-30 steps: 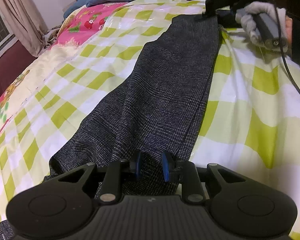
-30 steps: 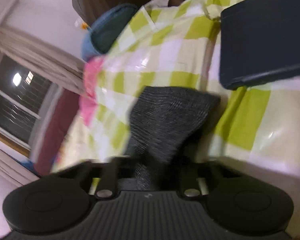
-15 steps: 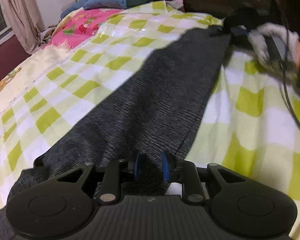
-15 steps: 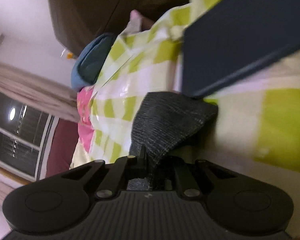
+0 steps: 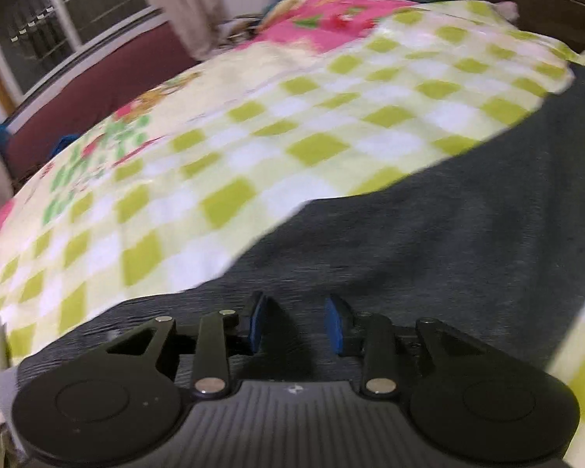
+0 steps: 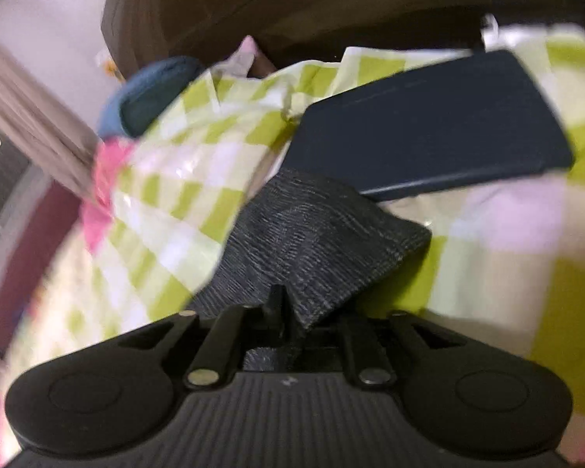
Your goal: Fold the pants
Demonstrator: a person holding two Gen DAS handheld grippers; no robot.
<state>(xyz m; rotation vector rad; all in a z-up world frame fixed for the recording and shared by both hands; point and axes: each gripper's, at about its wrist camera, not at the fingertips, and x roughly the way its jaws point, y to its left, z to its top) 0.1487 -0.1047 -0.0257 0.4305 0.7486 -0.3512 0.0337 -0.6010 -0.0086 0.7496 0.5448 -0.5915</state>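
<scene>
Now the left gripper (image 5: 294,325) has just been opening, its blue pads clear of the pants (image 5: 429,241) spread on the checked bed (image 5: 253,148) beneath. The right gripper (image 6: 288,312), also just loosening, seems to keep a fabric corner; if it slips out, the fold could collapse. No readable writing shows.

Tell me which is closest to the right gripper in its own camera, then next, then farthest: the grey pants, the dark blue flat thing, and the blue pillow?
1. Grey pants, right at the right gripper.
2. Dark blue flat thing, just behind the pants, toward the right.
3. Blue pillow, far back on the left.
</scene>
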